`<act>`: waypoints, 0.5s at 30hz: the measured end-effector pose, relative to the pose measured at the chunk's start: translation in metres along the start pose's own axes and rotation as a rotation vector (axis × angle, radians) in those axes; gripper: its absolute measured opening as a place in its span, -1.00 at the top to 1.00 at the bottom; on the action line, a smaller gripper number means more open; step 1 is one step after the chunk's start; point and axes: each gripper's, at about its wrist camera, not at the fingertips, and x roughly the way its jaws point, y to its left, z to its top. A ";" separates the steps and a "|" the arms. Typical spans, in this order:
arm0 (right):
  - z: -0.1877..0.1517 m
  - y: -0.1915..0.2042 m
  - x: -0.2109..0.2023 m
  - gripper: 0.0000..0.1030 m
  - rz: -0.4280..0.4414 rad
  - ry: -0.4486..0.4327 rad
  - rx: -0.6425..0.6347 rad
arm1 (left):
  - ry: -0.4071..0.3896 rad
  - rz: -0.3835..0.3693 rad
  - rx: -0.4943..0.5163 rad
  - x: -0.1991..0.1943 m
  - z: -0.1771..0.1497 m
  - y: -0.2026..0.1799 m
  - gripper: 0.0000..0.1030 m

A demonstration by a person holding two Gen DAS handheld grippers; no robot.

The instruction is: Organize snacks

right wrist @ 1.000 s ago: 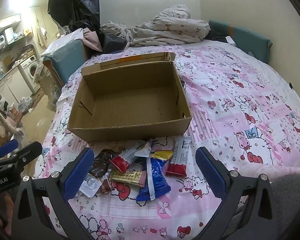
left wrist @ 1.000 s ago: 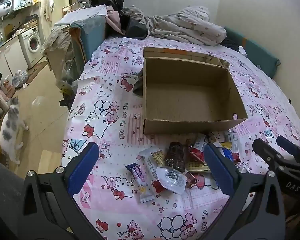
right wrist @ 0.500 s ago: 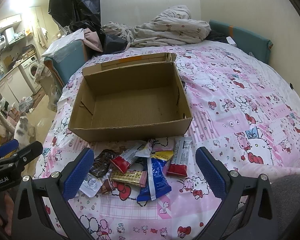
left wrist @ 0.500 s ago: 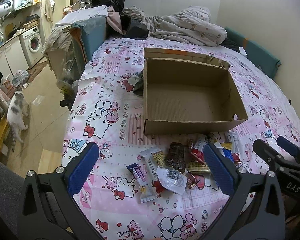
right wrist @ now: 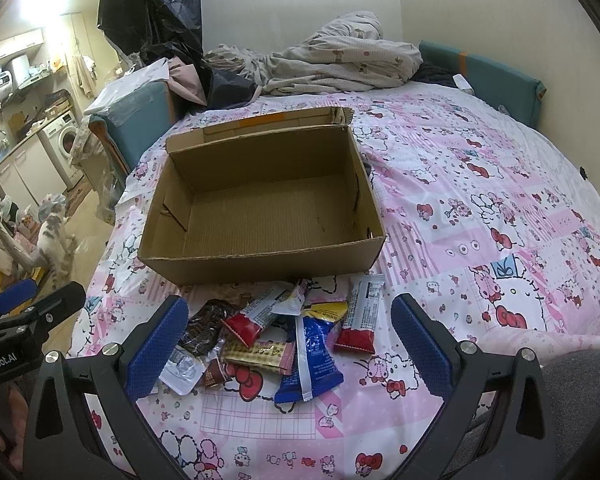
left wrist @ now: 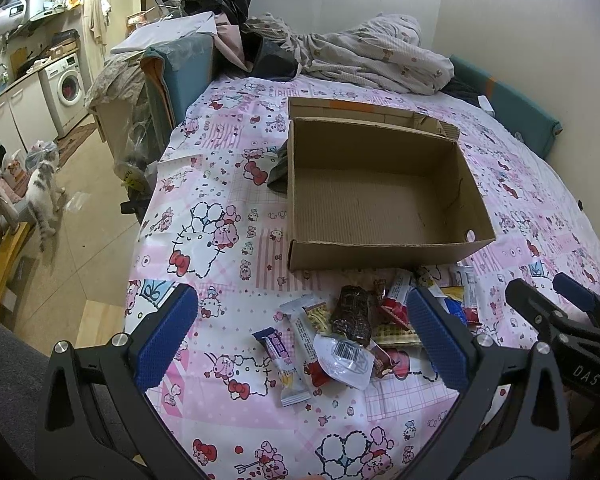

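Observation:
An empty open cardboard box (left wrist: 374,200) (right wrist: 260,204) sits on the pink cartoon bedspread. A pile of wrapped snacks lies in front of its near wall: a dark brown pack (left wrist: 352,314) (right wrist: 204,326), a blue pack (right wrist: 310,354), a red-and-white bar (right wrist: 362,314), a clear pack (left wrist: 342,360), a purple-and-white bar (left wrist: 282,356). My left gripper (left wrist: 300,336) is open and empty, hovering over the left of the pile. My right gripper (right wrist: 286,344) is open and empty over the pile; it also shows in the left wrist view (left wrist: 556,308).
Crumpled bedding (right wrist: 332,60) and a teal cushion (right wrist: 496,76) lie at the bed's far end. The bed's left edge drops to the floor, where a cat (left wrist: 40,192) stands. A dark cloth (left wrist: 278,170) lies against the box's left wall.
The cat has walked across the floor and reared up by the clothes. Both grippers have barely moved and stay open.

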 end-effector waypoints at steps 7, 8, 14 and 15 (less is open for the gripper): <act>0.003 0.000 0.000 -1.00 0.003 0.002 0.003 | 0.000 0.000 -0.002 -0.002 0.001 -0.001 -1.00; 0.002 -0.001 -0.001 -1.00 0.006 0.000 -0.001 | 0.000 0.001 0.000 -0.002 0.001 -0.001 -1.00; 0.001 -0.001 0.000 -1.00 0.008 -0.002 -0.004 | -0.001 0.000 -0.001 -0.001 0.001 -0.001 -1.00; 0.001 0.000 0.000 -1.00 0.007 -0.002 -0.004 | -0.001 0.000 0.000 -0.002 0.001 -0.001 -1.00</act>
